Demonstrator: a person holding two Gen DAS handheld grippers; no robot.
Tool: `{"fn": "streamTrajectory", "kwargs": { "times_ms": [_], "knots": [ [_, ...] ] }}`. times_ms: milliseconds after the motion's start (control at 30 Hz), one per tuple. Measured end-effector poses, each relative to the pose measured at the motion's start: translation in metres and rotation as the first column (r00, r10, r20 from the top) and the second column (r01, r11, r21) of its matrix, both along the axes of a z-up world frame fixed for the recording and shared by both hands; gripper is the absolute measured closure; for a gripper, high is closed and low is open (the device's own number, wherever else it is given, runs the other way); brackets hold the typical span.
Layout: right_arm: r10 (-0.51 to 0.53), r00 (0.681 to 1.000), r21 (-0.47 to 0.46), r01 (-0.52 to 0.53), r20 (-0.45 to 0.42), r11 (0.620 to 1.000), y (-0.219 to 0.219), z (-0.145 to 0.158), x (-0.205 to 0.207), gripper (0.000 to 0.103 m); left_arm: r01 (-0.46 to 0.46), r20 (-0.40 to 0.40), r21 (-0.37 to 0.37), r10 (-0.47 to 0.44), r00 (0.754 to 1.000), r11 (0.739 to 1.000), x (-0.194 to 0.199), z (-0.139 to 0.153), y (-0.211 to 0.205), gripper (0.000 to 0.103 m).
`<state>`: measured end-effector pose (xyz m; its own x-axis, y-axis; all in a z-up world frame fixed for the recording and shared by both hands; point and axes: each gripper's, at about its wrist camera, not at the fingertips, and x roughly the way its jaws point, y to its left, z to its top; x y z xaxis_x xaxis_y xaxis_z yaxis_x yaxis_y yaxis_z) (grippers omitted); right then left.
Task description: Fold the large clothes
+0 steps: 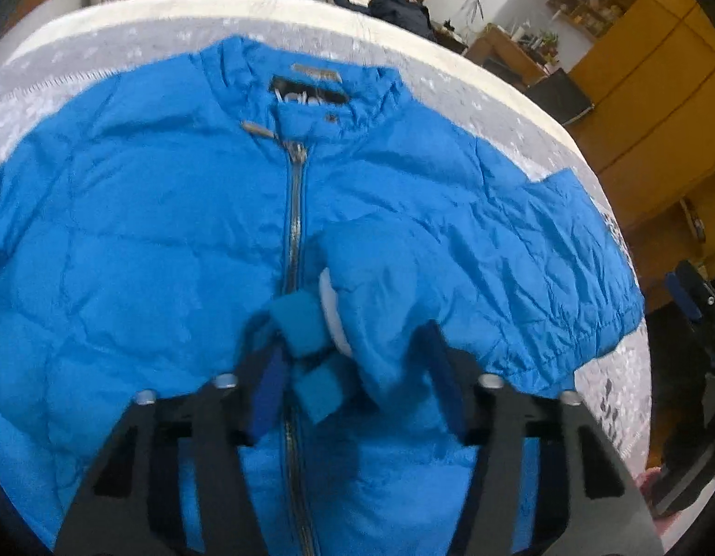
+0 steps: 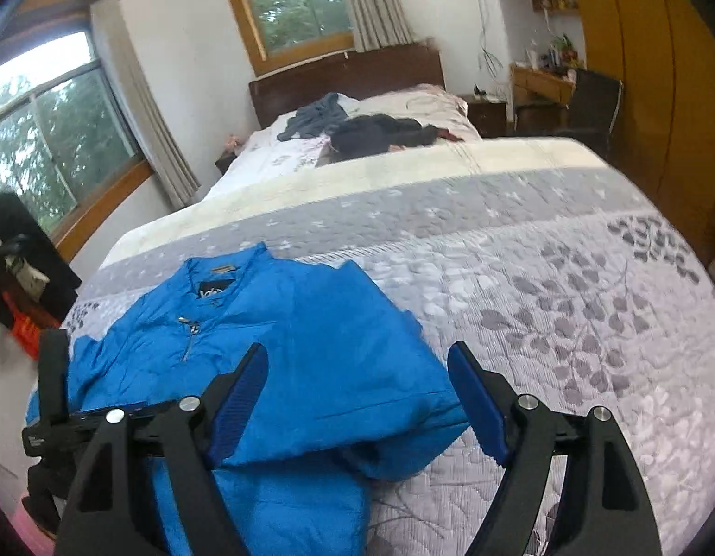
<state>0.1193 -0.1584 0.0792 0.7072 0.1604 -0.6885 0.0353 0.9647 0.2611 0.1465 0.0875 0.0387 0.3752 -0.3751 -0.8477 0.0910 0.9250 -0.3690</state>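
A bright blue puffer jacket (image 1: 148,231) lies front up and zipped on a grey leaf-patterned quilt (image 1: 496,106), collar toward the far end of the bed. One sleeve is folded in over the chest. Its cuff (image 1: 376,319), with white lining and a blue tab, lies between the fingers of my left gripper (image 1: 355,384), which stand wide apart. In the right wrist view the jacket (image 2: 311,324) sits low and left. My right gripper (image 2: 357,407) hovers open over its folded right side, with nothing held.
Dark clothes (image 2: 380,134) lie heaped by the pillows near the wooden headboard. The quilt (image 2: 542,301) stretches bare to the jacket's right. A wooden wardrobe (image 2: 644,69) and a desk stand along the right wall, with windows on the left.
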Motion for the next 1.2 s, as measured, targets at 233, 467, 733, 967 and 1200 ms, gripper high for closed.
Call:
{"fn": "streamTrajectory", "kwargs": {
  "times_ms": [233,467,733,967,1200],
  "knots": [
    [0.02,0.999,0.093,-0.015,-0.051,0.996,-0.011,-0.019,0.01,0.026,-0.057,0.123,-0.029,0.06,0.991,0.998,-0.004,0.033,0.033,0.086],
    [0.122,0.99,0.2,-0.105,-0.076,0.974,0.003,-0.034,0.016,0.027,-0.194,0.239,-0.004,0.189,0.952,0.981,-0.006,0.061,0.104,0.087],
    [0.216,0.961,0.222,-0.176,-0.171,0.959,0.04,-0.069,0.033,0.031,-0.266,0.168,0.058,0.253,0.953,0.962,0.003,0.034,0.16,0.087],
    [0.187,0.954,0.153,-0.154,-0.235,0.976,0.047,-0.096,0.042,0.038,-0.26,0.103,0.055,0.254,0.962,0.964,0.007,0.0,0.177,0.079],
    [0.18,0.97,0.117,-0.162,-0.165,0.98,0.054,-0.061,0.029,0.036,-0.29,0.189,0.039,0.278,0.942,0.956,-0.015,0.04,0.187,0.059]
  ]
}}
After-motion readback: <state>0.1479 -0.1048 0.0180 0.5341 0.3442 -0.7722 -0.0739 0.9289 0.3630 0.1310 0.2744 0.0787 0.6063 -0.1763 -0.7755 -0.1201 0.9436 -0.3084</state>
